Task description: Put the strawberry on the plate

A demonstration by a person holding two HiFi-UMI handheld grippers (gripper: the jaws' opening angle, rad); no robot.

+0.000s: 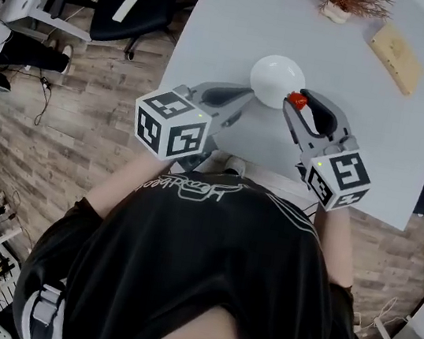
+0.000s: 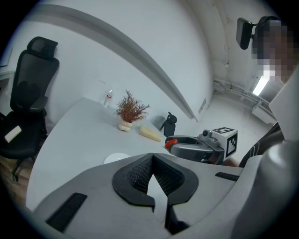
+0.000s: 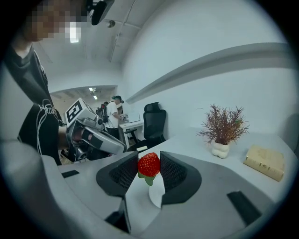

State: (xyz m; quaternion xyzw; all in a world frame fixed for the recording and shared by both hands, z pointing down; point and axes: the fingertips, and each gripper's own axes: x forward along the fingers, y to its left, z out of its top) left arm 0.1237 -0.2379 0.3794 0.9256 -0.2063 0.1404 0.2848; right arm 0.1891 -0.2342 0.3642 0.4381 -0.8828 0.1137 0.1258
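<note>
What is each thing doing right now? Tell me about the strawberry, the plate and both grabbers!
strawberry: pinched between the right gripper's jaws, not on the plate yet.
right gripper: shut on the strawberry.
left gripper: shut, holding nothing.
plate: empty, resting on the table.
potted plant: upright.
wooden block: lying flat.

Head view: above the person's shoulders, pointing steeply down at the table [image 1: 232, 40]. Left gripper view: sits close behind the left gripper [image 1: 242, 98] jaws, low over the tabletop, facing along it toward the potted plant [image 2: 131, 108]. Right gripper view: same mount on the right gripper [image 1: 296, 105], facing the same plant. Each gripper view catches the other gripper at its side. All three share the plate [image 1: 276, 79], plant and wooden block [image 1: 397, 46].
</note>
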